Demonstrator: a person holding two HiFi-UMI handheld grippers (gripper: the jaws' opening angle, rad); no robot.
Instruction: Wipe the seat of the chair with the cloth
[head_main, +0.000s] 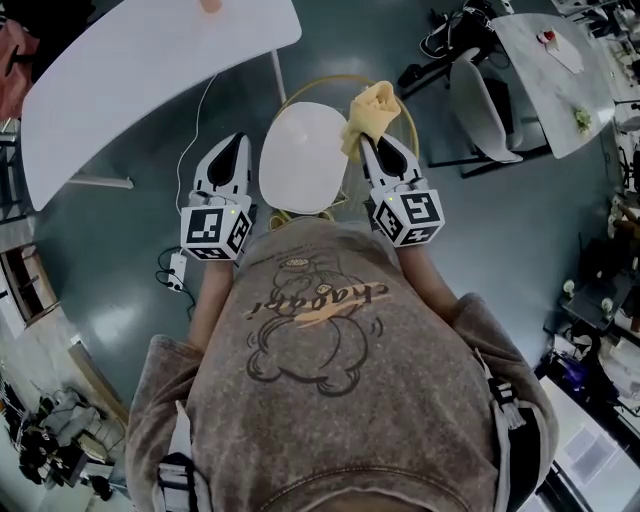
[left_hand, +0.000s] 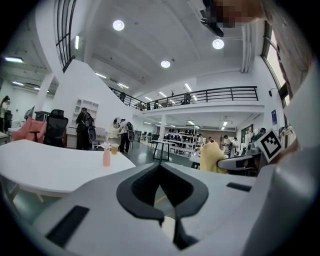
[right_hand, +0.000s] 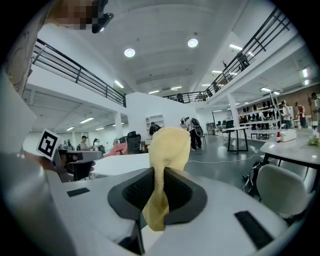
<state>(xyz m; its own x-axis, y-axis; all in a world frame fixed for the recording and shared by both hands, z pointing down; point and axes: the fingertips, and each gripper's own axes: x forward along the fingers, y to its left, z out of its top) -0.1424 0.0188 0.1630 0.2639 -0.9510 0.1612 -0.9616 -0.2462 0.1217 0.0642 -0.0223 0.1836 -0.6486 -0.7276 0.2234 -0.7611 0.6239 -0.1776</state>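
Note:
The chair's round white seat (head_main: 303, 157) lies below me, between the two grippers, with a yellow ring frame around it. My right gripper (head_main: 373, 147) is shut on a yellow cloth (head_main: 371, 108), which bunches up past the jaw tips over the seat's right edge. In the right gripper view the cloth (right_hand: 169, 147) stands up out of the closed jaws of the right gripper (right_hand: 160, 175), and a tail hangs behind them. My left gripper (head_main: 237, 140) is held to the left of the seat. It is shut (left_hand: 161, 169) with nothing in it. Both grippers point level into the room.
A long white table (head_main: 130, 70) stretches across the upper left and bears a pink bottle (left_hand: 106, 157). A second white chair (head_main: 480, 100) and a table (head_main: 555, 70) stand at the upper right. A cable (head_main: 195, 130) and a power strip (head_main: 177, 270) lie on the floor to the left.

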